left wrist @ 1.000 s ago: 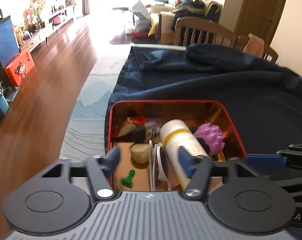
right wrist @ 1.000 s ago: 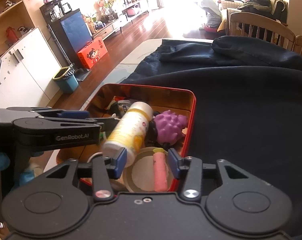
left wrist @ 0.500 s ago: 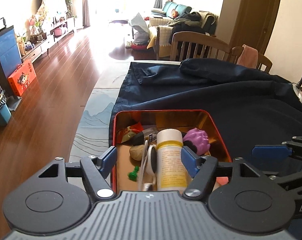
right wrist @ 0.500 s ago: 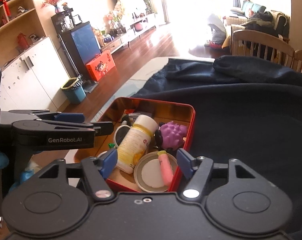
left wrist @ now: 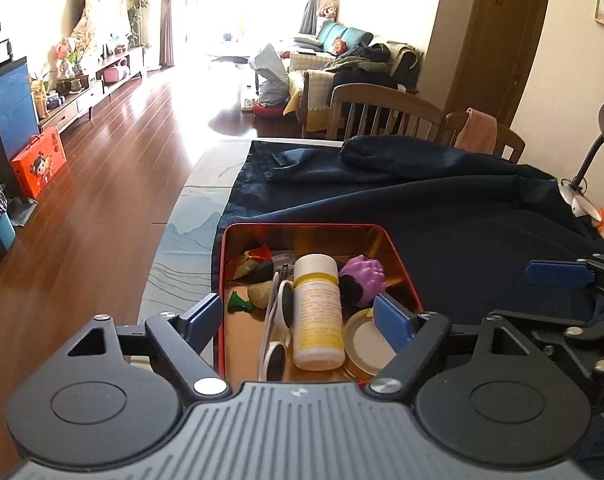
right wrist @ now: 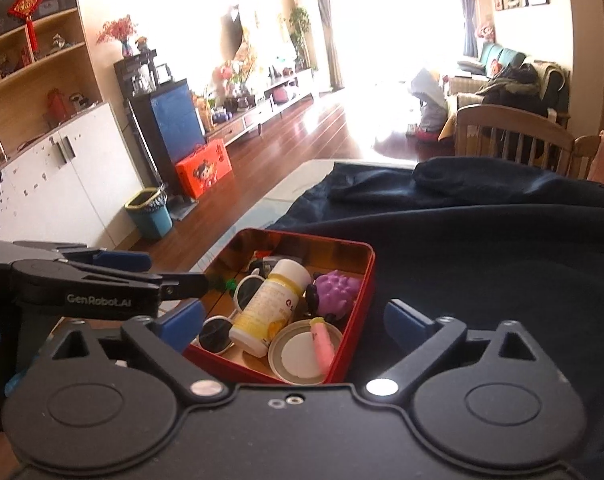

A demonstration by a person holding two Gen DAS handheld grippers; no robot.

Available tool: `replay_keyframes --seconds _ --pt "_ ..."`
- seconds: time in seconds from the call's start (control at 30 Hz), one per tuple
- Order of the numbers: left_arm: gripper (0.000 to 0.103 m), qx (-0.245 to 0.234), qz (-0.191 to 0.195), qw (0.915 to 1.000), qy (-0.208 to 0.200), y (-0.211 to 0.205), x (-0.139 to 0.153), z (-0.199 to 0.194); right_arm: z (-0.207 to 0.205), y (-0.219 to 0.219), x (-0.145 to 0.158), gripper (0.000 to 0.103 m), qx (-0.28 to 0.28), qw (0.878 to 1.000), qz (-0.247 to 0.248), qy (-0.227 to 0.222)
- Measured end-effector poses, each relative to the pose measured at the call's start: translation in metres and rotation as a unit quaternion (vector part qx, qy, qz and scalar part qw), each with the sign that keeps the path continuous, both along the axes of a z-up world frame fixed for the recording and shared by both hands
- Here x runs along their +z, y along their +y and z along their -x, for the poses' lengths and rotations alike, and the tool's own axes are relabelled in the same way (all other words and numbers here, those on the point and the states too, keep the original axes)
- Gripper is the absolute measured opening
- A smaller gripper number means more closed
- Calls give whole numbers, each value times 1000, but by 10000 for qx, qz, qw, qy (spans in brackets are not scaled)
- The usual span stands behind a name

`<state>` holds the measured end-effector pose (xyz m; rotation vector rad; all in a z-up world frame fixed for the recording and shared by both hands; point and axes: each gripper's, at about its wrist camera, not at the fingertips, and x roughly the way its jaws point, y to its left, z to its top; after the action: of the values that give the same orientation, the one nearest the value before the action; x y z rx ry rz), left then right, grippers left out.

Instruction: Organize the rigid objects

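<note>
Red on the outside and shiny gold inside, the tin box (left wrist: 398,256) sits on a dark blue cloth (left wrist: 462,216) that covers most of the table. Seen from the left wrist camera, the box is at 6 o'clock, just past the left gripper (left wrist: 302,314).

Inside the box lies a white bottle (left wrist: 318,312) with a yellow band, right in the middle. White sunglasses (left wrist: 279,324) lie touching it at its 9 o'clock side. A purple bumpy toy (left wrist: 364,276) sits at the bottle's 2 o'clock. A small green piece (left wrist: 237,303) rests near the left wall of the box, at 9 o'clock from the sunglasses. A round lid (left wrist: 366,340) lies at 4 o'clock from the bottle.

From the right wrist camera, a pink marker (right wrist: 322,340) lies across that round lid (right wrist: 297,352), in the near corner of the tin box (right wrist: 358,304).

The left gripper's jaws have just been opening. They stand wide apart and hold nothing; the box things show in the gap below them, but the pads touch none of them.

The right gripper (right wrist: 293,320) has just been opening its jaws too. They are spread very wide, with nothing in them.

Far back at 12 o'clock stand wooden chairs (left wrist: 382,116).
</note>
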<state>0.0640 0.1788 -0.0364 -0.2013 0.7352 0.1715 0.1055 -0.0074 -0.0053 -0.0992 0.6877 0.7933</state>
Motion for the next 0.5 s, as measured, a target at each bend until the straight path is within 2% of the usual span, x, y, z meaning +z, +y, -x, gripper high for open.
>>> replay_keyframes --seconds 0.2,0.3,0.5 --pt "90 68 70 9999 -94 -3 4 16 15 -12 1 103 -67 9997 -82 -234" --pt "103 86 115 9997 -185 -3 5 24 19 -20 1 103 -189 9994 -199 -202" --pt "103 80 88 9993 -346 -7 11 34 30 -26 1 103 -356 9983 -261 -382"
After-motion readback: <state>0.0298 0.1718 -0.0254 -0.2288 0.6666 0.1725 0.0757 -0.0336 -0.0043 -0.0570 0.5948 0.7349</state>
